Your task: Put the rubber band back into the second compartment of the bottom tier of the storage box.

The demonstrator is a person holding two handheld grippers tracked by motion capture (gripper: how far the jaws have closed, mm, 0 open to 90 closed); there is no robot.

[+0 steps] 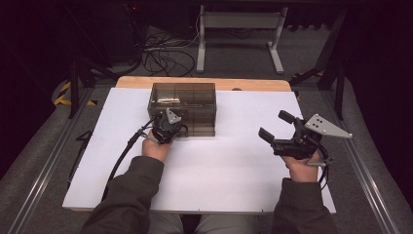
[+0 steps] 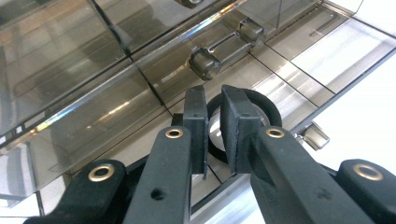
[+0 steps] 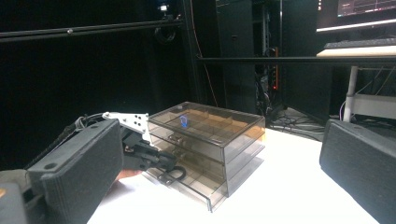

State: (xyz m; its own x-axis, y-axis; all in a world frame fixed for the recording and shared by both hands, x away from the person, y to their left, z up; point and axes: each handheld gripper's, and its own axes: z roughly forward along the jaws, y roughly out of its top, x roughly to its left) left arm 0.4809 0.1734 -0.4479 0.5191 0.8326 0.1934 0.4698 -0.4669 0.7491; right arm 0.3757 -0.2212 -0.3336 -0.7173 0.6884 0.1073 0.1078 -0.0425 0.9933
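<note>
Left gripper point(image 2: 214, 135): matte black jaws nearly together, pinching a black ring point(image 2: 261, 105) at the front of the smoked clear plastic drawer box point(image 1: 184, 100), which sits far-centre on the white tabletop point(image 1: 234, 165). Right gripper point(image 1: 275, 130): held level off to the right, padded jaws spread wide, nothing between. Left gripper view adds chunky clear drawer knobs point(image 2: 204, 63).

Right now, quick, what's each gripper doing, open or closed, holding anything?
Left gripper: nearly closed around the black ring at the smoky drawer box.
Right gripper: open, holding nothing.
</note>
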